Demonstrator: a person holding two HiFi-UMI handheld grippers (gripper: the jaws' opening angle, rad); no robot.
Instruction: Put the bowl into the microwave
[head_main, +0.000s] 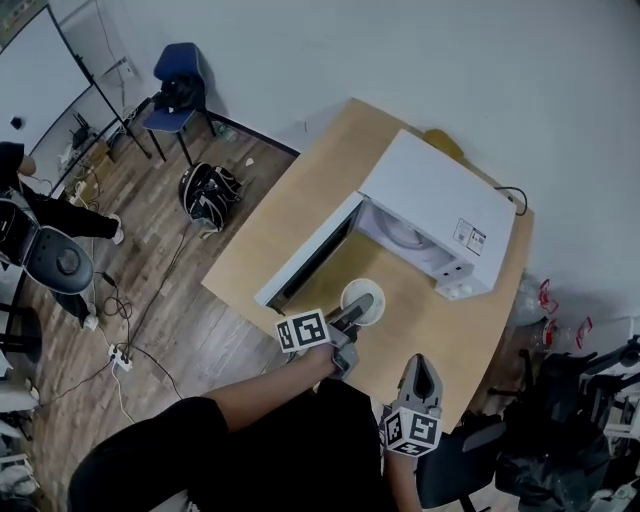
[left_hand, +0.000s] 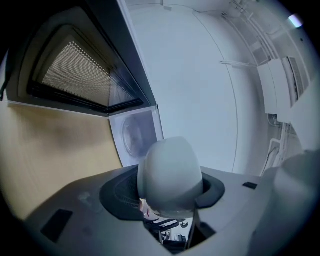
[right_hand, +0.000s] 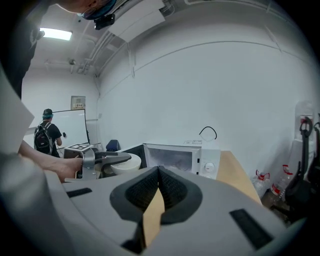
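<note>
A white bowl (head_main: 368, 296) hangs just above the wooden table (head_main: 290, 215), in front of the white microwave (head_main: 435, 205). The microwave's door (head_main: 305, 255) stands wide open to the left. My left gripper (head_main: 352, 313) is shut on the bowl's rim. In the left gripper view the bowl (left_hand: 170, 172) fills the space between the jaws, with the open cavity (left_hand: 135, 136) beyond and the door's mesh window (left_hand: 75, 75) at upper left. My right gripper (head_main: 420, 378) sits shut and empty near the table's front edge. From the right gripper view, the bowl (right_hand: 122, 164) shows left of the microwave (right_hand: 182, 157).
A blue chair (head_main: 175, 90) and a black backpack (head_main: 208, 192) stand on the wood floor left of the table, with cables (head_main: 120, 355) trailing near them. A person (right_hand: 44, 137) stands by a whiteboard (right_hand: 75, 127). Dark chairs (head_main: 570, 420) crowd the right side.
</note>
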